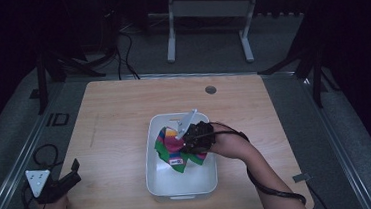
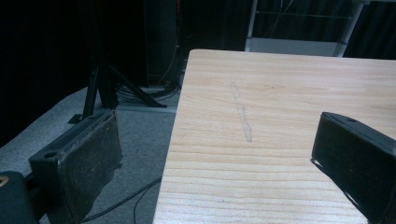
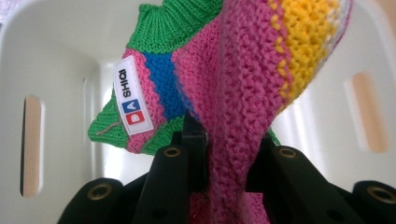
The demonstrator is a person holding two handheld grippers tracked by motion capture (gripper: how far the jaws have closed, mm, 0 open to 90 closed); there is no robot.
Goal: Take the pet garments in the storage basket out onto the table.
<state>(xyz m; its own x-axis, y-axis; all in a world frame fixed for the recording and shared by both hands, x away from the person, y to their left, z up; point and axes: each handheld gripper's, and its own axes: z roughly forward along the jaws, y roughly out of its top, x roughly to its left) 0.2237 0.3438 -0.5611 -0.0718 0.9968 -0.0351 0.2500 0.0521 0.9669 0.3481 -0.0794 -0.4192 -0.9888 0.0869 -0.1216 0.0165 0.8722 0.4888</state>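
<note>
Two jaws of the right gripper (image 1: 192, 140) are pinching a striped knitted cloth (image 1: 173, 148) inside the white tub (image 1: 182, 187) at frame centre, likely lifting next, while the left gripper (image 1: 61, 182) is idling wide at lower left.

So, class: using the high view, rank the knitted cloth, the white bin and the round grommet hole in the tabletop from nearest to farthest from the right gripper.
1. Knitted cloth: clamped in the right gripper, inside the bin.
2. White bin: directly around and beneath the gripper, at the table's centre.
3. Grommet hole: farthest, near the table's far edge.
</note>
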